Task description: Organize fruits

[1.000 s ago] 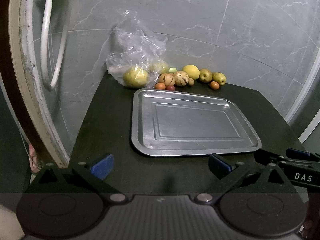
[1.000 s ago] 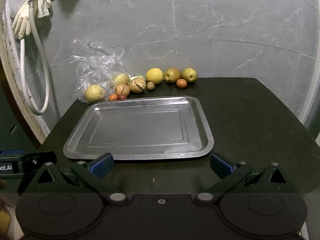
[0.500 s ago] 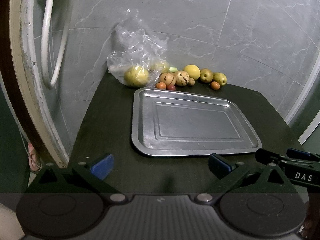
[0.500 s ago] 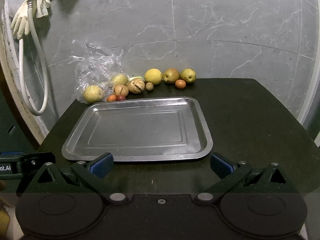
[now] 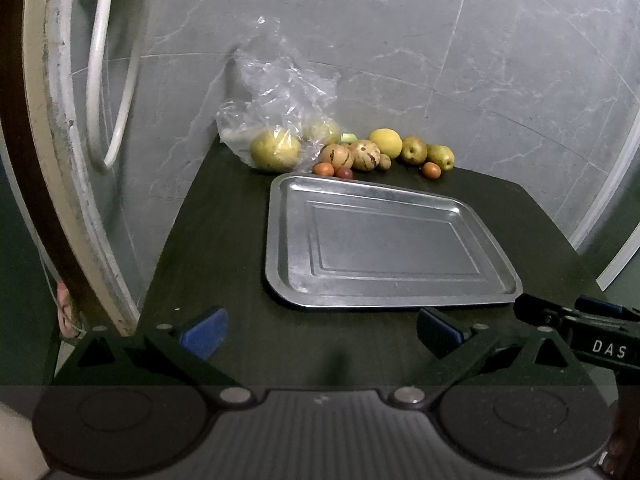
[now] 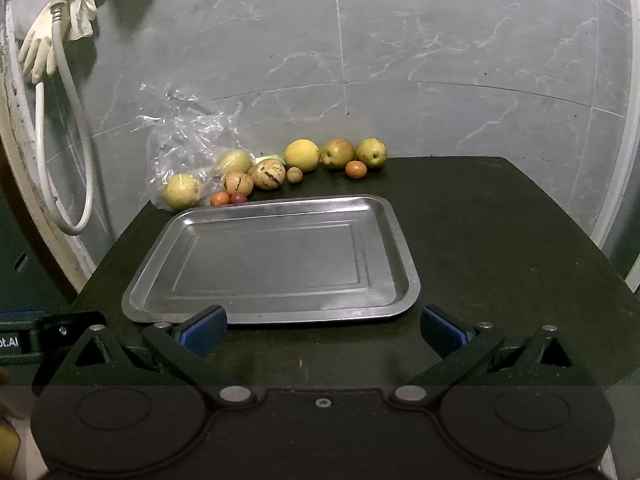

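An empty metal tray (image 5: 288,280) (image 6: 404,264) lies in the middle of the dark table. Behind it, along the wall, sits a row of fruit: a yellow round fruit (image 6: 302,155), two green-brown pears (image 6: 338,153), striped melons (image 6: 269,174), small orange and red fruits (image 6: 355,169), and a yellow fruit (image 5: 275,150) in a clear plastic bag (image 6: 188,140). My left gripper (image 5: 320,332) stands open at the table's near edge, nothing between its fingers. My right gripper (image 6: 322,330) is open too, just short of the tray's near rim. Each gripper shows at the edge of the other's view.
A grey marbled wall backs the table. A white hose (image 6: 76,152) and a pale rubber glove (image 6: 38,46) hang at the left. The table's left edge (image 5: 168,240) drops off beside a curved white frame (image 5: 52,140).
Both views have shifted only slightly; the tray and fruit lie where they were, and both grippers remain open.
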{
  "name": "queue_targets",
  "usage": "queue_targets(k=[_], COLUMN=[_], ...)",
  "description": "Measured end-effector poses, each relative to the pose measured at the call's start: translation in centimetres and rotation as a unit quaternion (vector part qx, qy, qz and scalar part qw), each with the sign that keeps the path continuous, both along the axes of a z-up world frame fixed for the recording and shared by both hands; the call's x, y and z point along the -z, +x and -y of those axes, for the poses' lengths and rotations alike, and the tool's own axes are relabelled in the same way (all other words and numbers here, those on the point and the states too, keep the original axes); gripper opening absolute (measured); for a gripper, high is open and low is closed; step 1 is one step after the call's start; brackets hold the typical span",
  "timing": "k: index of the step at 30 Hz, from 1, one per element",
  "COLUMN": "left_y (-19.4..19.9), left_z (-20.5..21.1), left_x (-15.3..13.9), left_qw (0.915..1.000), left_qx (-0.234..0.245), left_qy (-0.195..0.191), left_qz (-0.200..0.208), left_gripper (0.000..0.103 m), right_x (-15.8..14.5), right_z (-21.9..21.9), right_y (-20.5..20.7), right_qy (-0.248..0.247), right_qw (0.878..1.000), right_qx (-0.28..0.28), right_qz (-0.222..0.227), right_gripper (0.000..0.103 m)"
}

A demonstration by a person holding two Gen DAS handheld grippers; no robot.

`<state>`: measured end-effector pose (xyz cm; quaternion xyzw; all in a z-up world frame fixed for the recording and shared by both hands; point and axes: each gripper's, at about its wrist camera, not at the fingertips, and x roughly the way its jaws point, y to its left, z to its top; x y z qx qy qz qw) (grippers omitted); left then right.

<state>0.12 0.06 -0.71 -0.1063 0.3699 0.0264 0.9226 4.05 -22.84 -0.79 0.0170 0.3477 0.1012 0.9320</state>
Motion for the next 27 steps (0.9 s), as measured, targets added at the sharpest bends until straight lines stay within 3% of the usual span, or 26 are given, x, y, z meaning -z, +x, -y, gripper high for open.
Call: queue_targets(k=[27], left_y=[0.31], left_z=[0.40], left_x=[0.07], left_qw=[0.9999], left_qx=[-0.004], left_qy=[0.000], left_qz=[-0.012], left_gripper=[0.102], right_x=[-0.01], right_z=[0.20], right_y=[-0.10], right_qy=[0.000], right_qw=[1.000], right_qx=[-0.002], right_qz=[-0.003], right_gripper=[0.102])
